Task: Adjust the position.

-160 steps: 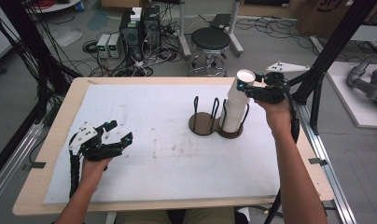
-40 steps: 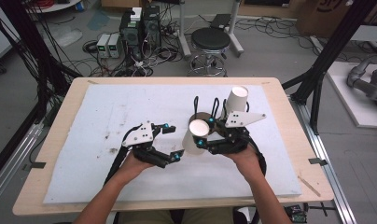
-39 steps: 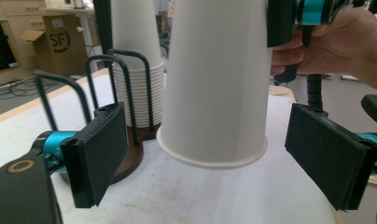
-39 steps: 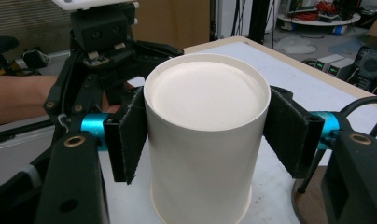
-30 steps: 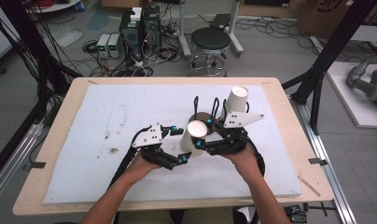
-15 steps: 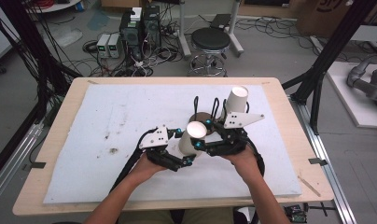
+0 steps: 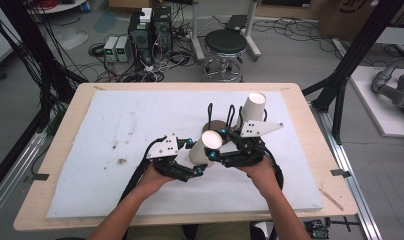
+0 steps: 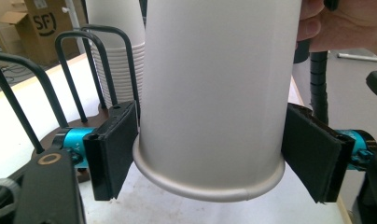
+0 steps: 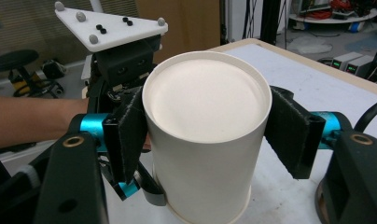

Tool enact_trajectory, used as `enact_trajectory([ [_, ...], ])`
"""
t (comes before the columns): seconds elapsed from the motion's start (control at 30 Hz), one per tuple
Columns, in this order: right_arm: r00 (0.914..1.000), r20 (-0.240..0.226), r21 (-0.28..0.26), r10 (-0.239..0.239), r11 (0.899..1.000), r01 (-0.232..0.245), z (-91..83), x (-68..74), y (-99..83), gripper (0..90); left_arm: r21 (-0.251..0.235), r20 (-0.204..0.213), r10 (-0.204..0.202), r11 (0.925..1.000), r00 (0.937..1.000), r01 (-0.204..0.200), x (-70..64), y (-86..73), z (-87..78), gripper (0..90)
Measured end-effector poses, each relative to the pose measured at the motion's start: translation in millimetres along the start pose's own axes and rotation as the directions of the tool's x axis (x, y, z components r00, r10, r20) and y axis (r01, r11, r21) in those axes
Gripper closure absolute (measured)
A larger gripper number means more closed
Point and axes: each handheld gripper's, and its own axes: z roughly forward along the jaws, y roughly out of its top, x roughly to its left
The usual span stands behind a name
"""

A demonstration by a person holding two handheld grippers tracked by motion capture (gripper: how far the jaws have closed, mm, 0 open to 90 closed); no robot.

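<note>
1. Our right gripper (image 7: 221,145) grips a white paper cup (image 7: 205,148) near its closed end. In the right gripper view the cup (image 9: 205,140) sits between the two black pads, the left pad (image 9: 128,135) pressed against its wall and the right one close against the other side.

2. Our left gripper (image 7: 196,162) comes at the same cup from the opposite side. In the left gripper view the cup (image 8: 214,93) stands between the two jaws near its rolled rim; we cannot tell whether the pads (image 8: 113,147) truly press on it or only bracket it.

3. The cup is held inverted and tilted, flat bottom up, above the white mat (image 7: 115,125) near the middle of the table (image 7: 65,200), toward its near edge.

4. Our right hand (image 7: 255,162) wraps the gripper body from behind, the forearm entering from the near edge and angling toward the table's middle; the grey three-cornered plate (image 7: 260,127) rides on top.

5. Our left hand (image 7: 157,177) holds its gripper low over the mat, the forearm rising from the near edge and slanting toward the right edge, so both grippers meet at the cup.

6. Just beyond, a stack of cups (image 7: 252,107) stands in a dark wire holder (image 7: 220,117) toward the far-right part of the table.
</note>
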Motion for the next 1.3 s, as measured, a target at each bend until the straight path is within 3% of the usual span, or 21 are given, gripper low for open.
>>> enact_trajectory([
  [0.07,1.0000,0.001,-0.002,0.007,1.000,-0.007,0.5,-0.2,-0.7,31.4,0.004,0.002,-0.001,1.0000,1.0000,0.001,-0.5,0.4,-1.4,23.0],
  [0.13,0.9997,0.021,-0.002,0.009,1.000,-0.009,1.7,1.2,-1.0,20.3,0.014,0.001,0.000,0.9999,1.0000,0.000,-1.2,1.1,-2.8,23.3],
  [0.17,0.9994,0.033,-0.002,0.011,1.000,-0.010,2.0,1.9,-0.8,19.4,0.026,0.005,0.005,0.9996,1.0000,-0.005,-1.1,1.6,-4.1,23.4],
  [0.43,0.9990,0.020,0.001,-0.039,0.999,0.039,-3.8,2.3,1.1,19.3,0.131,0.007,0.009,0.9914,0.9999,-0.010,2.4,6.5,-15.8,23.6],
  [0.6,0.9964,-0.002,0.041,-0.085,0.996,0.085,-5.8,-0.4,1.5,19.3,0.209,0.007,0.024,0.9775,0.9997,-0.025,5.0,10.7,-22.9,23.6],
  [0.77,0.9867,-0.020,0.114,-0.161,0.980,0.162,-8.7,-3.0,6.6,19.3,0.271,0.024,0.050,0.9611,0.9985,-0.054,6.9,19.0,-29.2,23.6],
  [0.93,0.9788,-0.033,0.184,-0.202,0.961,0.205,-8.8,-6.8,11.8,19.3,0.317,0.053,0.061,0.9455,0.9968,-0.074,9.3,25.4,-32.9,23.5],
  [1.1,0.9727,-0.070,0.216,-0.221,0.949,0.231,-6.8,-8.5,13.5,19.3,0.358,0.078,0.067,0.9294,0.9947,-0.091,11.0,29.8,-34.8,23.5],
  [1.2,0.9696,-0.085,0.239,-0.230,0.940,0.244,-4.8,-8.4,15.6,19.3,0.364,0.087,0.058,0.9274,0.9945,-0.086,11.5,31.2,-34.5,23.5],
  [1.23,0.9677,-0.089,0.242,-0.236,0.937,0.251,-4.2,-8.2,16.6,19.3,0.377,0.093,0.065,0.9214,0.9936,-0.096,12.1,32.0,-34.4,23.4],
  [1.3,0.9622,-0.110,0.250,-0.249,0.930,0.269,-2.7,-6.8,19.9,19.3,0.382,0.099,0.060,0.9196,0.9934,-0.093,12.4,31.8,-33.8,23.5],
])
